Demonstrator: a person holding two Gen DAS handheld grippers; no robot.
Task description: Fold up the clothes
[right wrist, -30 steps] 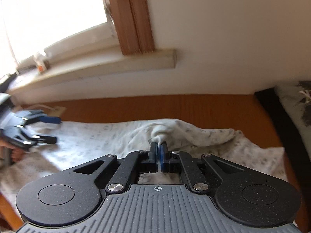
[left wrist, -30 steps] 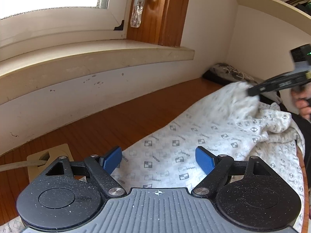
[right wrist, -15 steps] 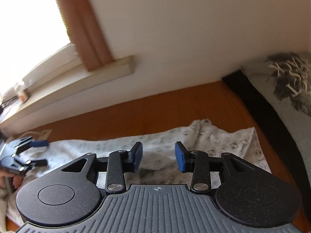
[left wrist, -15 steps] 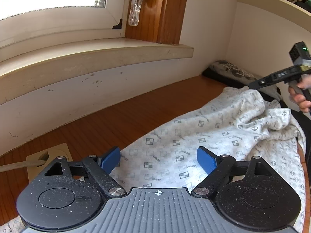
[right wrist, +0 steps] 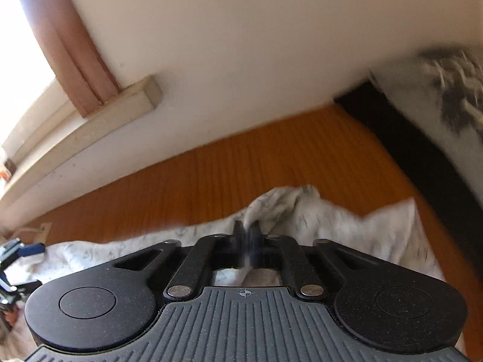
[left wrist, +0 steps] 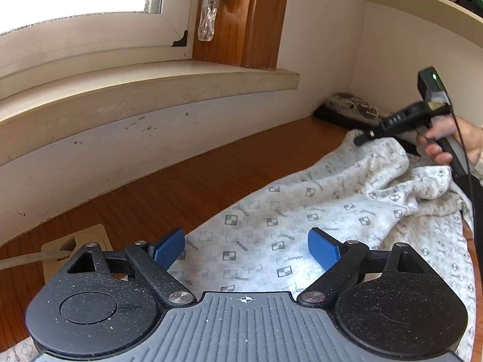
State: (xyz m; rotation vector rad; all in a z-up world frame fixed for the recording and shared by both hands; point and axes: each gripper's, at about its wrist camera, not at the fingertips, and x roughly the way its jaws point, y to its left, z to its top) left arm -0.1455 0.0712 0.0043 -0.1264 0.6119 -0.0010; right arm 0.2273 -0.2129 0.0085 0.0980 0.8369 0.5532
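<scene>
A: Start at the bottom of the left wrist view. What is the left gripper [left wrist: 246, 249] doing?

B: Its blue pads stand wide apart, nothing between them. Beyond the pads the patterned garment [left wrist: 302, 220] lies flat on the wooden tabletop [left wrist: 187, 187], spreading from the lower middle toward the right edge.

A: And further up that frame?

B: At the right the cloth bunches into a ridge, and the right gripper [left wrist: 360, 138] meets it there — a hand [left wrist: 446, 143] on the handle at the right edge. In the right wrist view the right gripper [right wrist: 247, 239] has its pads together with a pinch of white fabric [right wrist: 280, 208] rising from between them. The view is blurred, but it reads as clamped on the cloth.

A: What sits behind?

B: A dark folded item [left wrist: 350, 110] in the far corner, the windowsill [left wrist: 151, 90] across the upper left, and a cable plate [left wrist: 75, 244] at lower left.

A: Where could this go wrong?

B: The pinch looks small, so I judge a quick pull could slip it free. With the left pads holding nothing, the near end isn't anchored — the whole garment may drag and crease rather than fold, or slide toward the right edge of the table.
</scene>
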